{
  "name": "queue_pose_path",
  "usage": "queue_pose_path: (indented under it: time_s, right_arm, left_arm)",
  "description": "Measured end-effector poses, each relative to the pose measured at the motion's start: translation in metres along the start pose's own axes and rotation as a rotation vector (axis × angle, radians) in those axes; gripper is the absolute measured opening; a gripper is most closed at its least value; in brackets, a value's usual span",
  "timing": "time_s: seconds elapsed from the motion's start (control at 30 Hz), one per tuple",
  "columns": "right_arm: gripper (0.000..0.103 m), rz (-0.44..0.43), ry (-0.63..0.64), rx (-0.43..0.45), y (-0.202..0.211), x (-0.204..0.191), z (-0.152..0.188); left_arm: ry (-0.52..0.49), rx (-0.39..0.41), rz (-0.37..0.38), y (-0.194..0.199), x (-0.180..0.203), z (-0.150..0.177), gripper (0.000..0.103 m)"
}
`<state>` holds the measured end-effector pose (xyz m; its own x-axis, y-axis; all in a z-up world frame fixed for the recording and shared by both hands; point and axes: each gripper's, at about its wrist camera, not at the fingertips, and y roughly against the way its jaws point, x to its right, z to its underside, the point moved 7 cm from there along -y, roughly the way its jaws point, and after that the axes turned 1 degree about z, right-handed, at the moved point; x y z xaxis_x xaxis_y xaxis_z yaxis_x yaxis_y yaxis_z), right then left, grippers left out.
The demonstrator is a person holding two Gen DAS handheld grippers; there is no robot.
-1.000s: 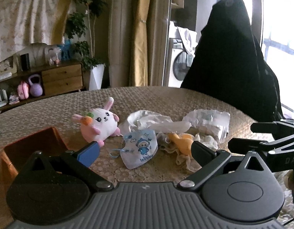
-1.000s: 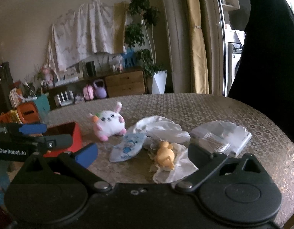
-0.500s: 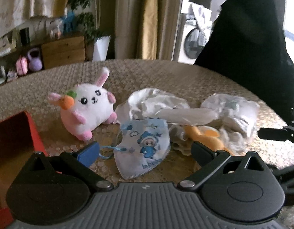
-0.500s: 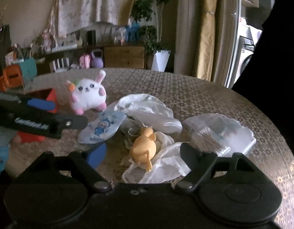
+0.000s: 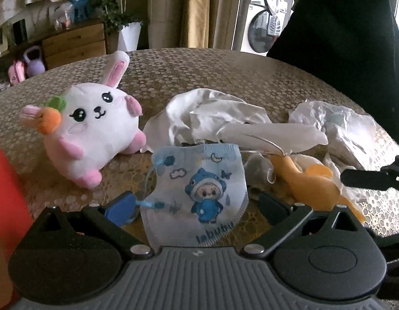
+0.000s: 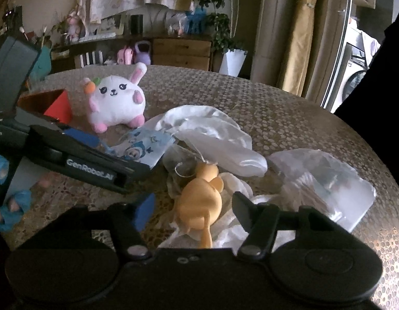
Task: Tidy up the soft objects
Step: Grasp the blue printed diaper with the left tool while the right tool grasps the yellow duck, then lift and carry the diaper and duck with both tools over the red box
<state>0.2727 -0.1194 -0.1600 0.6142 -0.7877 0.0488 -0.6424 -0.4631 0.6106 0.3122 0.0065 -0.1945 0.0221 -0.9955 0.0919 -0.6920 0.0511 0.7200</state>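
Currently both tools are low over the pile of soft things on the table (image 5: 225, 69).

Left tool (image 5: 196, 201): jaws wide apart, straddling the child's face mask (image 5: 199, 186). Pads not pressing it, nothing gripped. Mask lies flat, printed side up, its bottom edge toward the camera, its blue ear loop trailing left to the blue fingertip (image 5: 121, 205). Print shows a cartoon kid in a blue shark suit; text along the near edge reads "labubu", partly cut off. In the right wrist view the left tool (image 6: 101, 165) comes in from the left, angled down at the mask (image 6: 145, 149); side lettering reads "GenRobot.AI".

Right tool (image 6: 191, 206): jaws closing, about half open, orange duck-like toy (image 6: 199, 201) between them. Can't see the pads touching it. Toy's long axis runs near to far, head at the far end, lying on crumpled white cloth (image 6: 230, 227).

Plush bunny (image 5: 93, 126) sits upright at far left of the pile, face toward the cameras, one ear up, orange carrot at its left side. White garment (image 5: 212, 113) is bunched behind the mask. Clear plastic bag (image 6: 323, 180) lies at the right. Red box (image 6: 57, 103) is at the left table edge, near the bunny, open side up.

A hand in a blue glove (image 6: 8, 204) shows at the lower left of the right wrist view.
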Motion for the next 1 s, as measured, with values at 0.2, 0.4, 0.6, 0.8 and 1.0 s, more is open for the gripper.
queue_pose_path:
  time_s: [0.2,0.4,0.6,0.8,1.0]
  right_arm:
    - [0.058,0.003,0.005,-0.014,-0.011,-0.001,0.0]
    - [0.053,0.015,-0.029,-0.026,-0.019,0.006,-0.001]
    - [0.041,0.007,-0.079,-0.04,-0.023,0.01,0.001]
    - [0.035,0.018,-0.099,-0.031,-0.02,0.012,-0.002]
    - [0.031,0.025,-0.115,-0.021,-0.011,0.011,-0.002]
  left_arm:
    - [-0.027,-0.025,0.013,-0.011,-0.001,0.0,0.102]
    - [0.011,-0.035,0.03,-0.017,-0.007,-0.001,0.095]
    - [0.02,-0.03,0.023,-0.017,-0.01,-0.003,0.083]
    - [0.06,-0.029,0.003,-0.012,-0.023,-0.005,0.046]
    - [0.098,-0.015,-0.008,-0.003,-0.033,-0.007,0.03]
